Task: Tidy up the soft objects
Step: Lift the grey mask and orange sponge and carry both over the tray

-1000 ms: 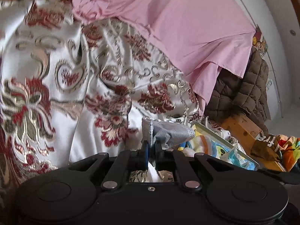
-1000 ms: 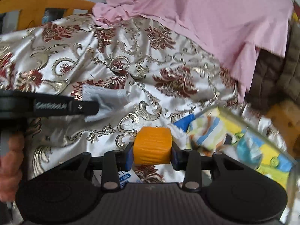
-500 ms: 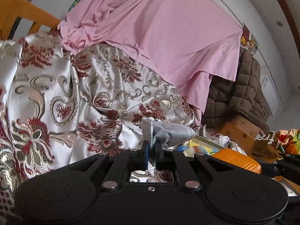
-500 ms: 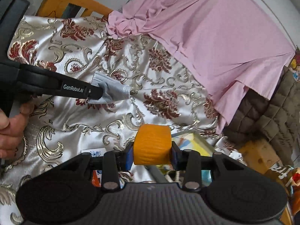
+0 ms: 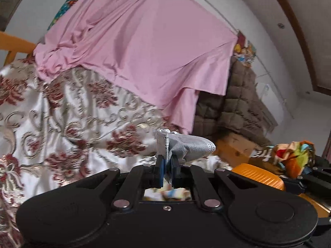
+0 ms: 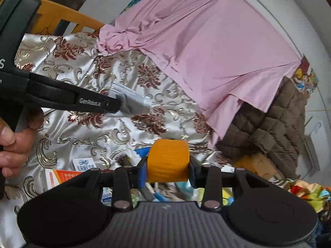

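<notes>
Both grippers loaded, both views now tilted higher than a second ago.
Left wrist: left gripper (image 5: 167,170) clamped tight on grey perforated fabric face mask (image 5: 186,146), above the floral satin bedspread (image 5: 62,124). Right wrist: right gripper (image 6: 168,170) part-open, pinching ribbed orange foam cylinder (image 6: 168,161); pink sheet (image 6: 206,51) fills more frame.

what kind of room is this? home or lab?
Most likely a home bedroom, or a similarly lived-in room. A wooden bed frame carries a floral satin bedspread, a pink sheet hangs pinned along a wall line, and a brown quilted blanket is heaped beside it.
</notes>
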